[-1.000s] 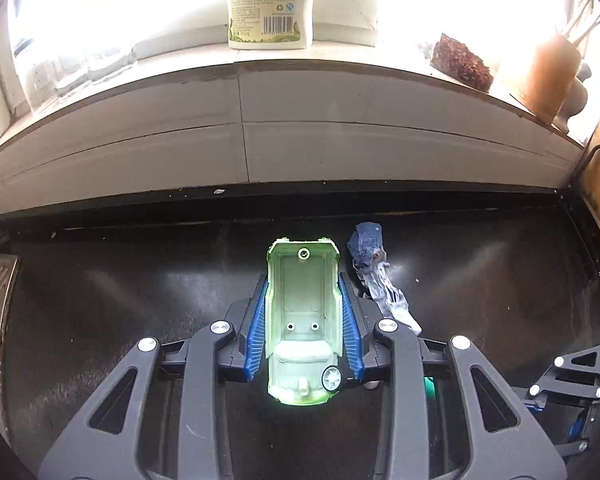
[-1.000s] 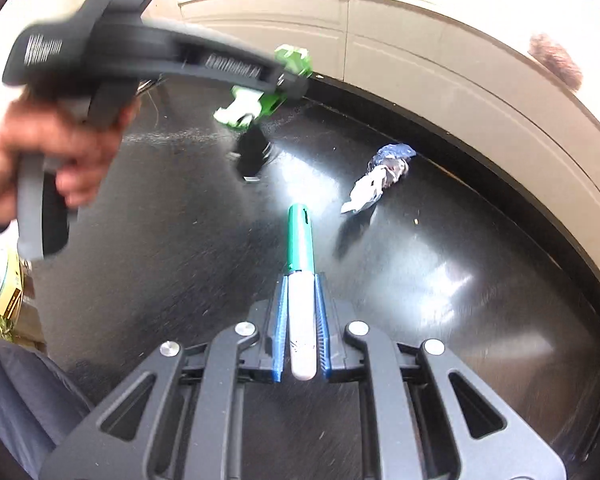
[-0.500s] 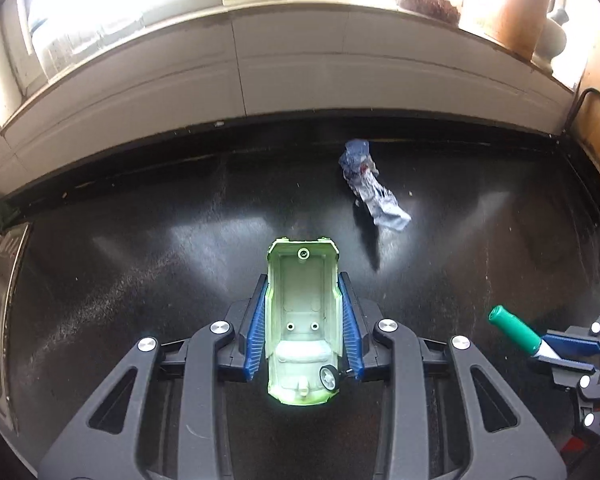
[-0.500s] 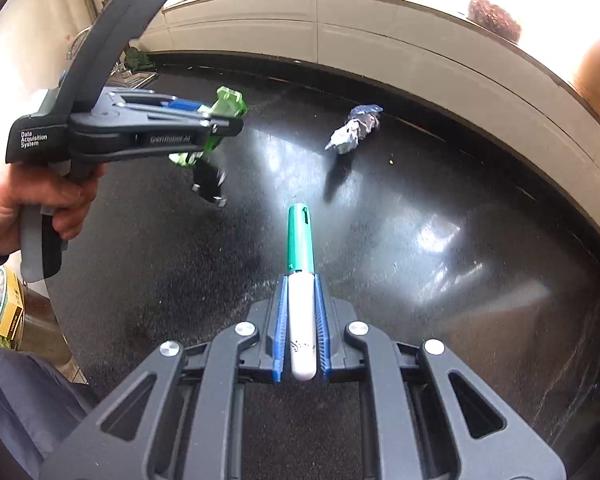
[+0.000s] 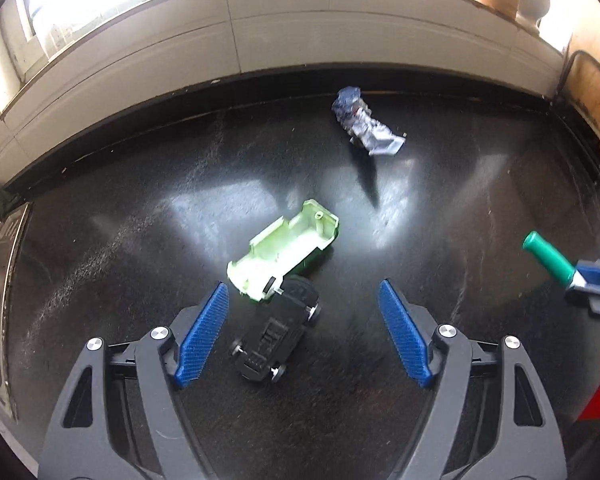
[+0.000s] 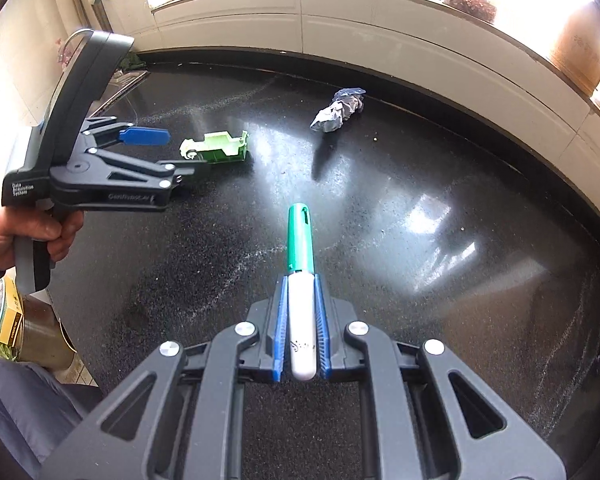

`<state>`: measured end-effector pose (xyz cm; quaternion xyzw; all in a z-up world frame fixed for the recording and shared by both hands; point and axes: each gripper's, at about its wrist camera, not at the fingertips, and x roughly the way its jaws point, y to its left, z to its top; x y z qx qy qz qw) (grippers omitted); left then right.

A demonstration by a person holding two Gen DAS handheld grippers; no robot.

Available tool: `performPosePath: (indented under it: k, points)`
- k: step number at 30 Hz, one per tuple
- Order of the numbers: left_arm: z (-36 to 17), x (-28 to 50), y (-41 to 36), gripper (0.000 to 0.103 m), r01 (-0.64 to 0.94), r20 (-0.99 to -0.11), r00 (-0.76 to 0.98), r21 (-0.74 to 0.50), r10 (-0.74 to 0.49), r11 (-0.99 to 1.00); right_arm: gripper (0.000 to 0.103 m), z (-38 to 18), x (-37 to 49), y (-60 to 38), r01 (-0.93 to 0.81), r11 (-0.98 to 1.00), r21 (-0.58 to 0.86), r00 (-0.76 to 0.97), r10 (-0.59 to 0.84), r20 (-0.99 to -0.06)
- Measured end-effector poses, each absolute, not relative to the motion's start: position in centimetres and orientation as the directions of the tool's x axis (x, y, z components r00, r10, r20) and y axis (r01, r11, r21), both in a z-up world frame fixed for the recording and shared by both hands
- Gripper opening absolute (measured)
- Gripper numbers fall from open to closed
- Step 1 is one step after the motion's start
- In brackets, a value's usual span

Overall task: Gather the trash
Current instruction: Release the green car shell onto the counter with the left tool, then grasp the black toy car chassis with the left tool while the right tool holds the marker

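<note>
The left gripper [image 5: 304, 292] hangs over the black counter [image 5: 140, 240] with its blue pads [image 5: 202, 340] spread wide apart and nothing between them. Just ahead of the pads, on the counter, lies a toy car in two parts: the pale green shell [image 5: 284, 250], upturned with its hollow side showing, and the black chassis [image 5: 278, 336], wheels at its corners. The shell's near end touches or overlaps the chassis; from this view I cannot tell which. In the right wrist view the shell [image 6: 216, 146] sits just beyond the left gripper [image 6: 152, 152], whose handle a hand [image 6: 28, 236] grips.

The right gripper [image 6: 302, 300] is pinched on a marker [image 6: 300, 280], pads pressed against its white barrel, the green cap pointing forward above the counter. From the left wrist view the marker [image 5: 548, 258] shows at the right edge.

A crumpled wrapper [image 5: 364, 128], bluish and silver, lies farther back on the counter near the white wall [image 5: 300, 32], well apart from the toy and both grippers. In the right wrist view the wrapper [image 6: 338, 110] is beyond and right of the shell. A steel sink [image 5: 0, 280] edges the counter on the left.
</note>
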<state>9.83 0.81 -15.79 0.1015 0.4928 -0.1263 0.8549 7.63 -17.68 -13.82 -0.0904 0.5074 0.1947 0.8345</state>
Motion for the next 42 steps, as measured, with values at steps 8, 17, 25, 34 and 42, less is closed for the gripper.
performPosePath:
  k: [8,17,25,34,42]
  points:
    - [-17.3,9.9,4.9,0.075,0.249,-0.87,0.458,-0.071,-0.182,0.966,0.014,-14.2,8.3,-17.8,-0.413,0.91,0.044,0.405,0.227,-0.886]
    - [-20.6,11.3,1.2,0.053,0.44,-0.902,0.388,0.001,-0.19,0.898,0.014,-14.6,9.2,-18.3,-0.397,0.917,0.039,0.394,0.209,-0.895]
    - [-18.5,9.2,1.1,0.029,0.429,-0.898,0.392,-0.014,-0.2,0.903,0.014,-14.3,9.8,-18.5,-0.384,0.922,0.046,0.404,0.213,-0.889]
    - [-13.8,6.8,1.2,0.029,0.379,-0.857,0.447,-0.079,-0.257,0.922,0.014,-13.6,10.0,-18.0,-0.404,0.913,0.053,0.418,0.236,-0.877]
    - [-12.9,6.3,0.8,0.029,0.37,-0.851,0.449,-0.099,-0.272,0.924,0.014,-13.2,8.5,-18.0,-0.416,0.907,0.062,0.422,0.253,-0.871]
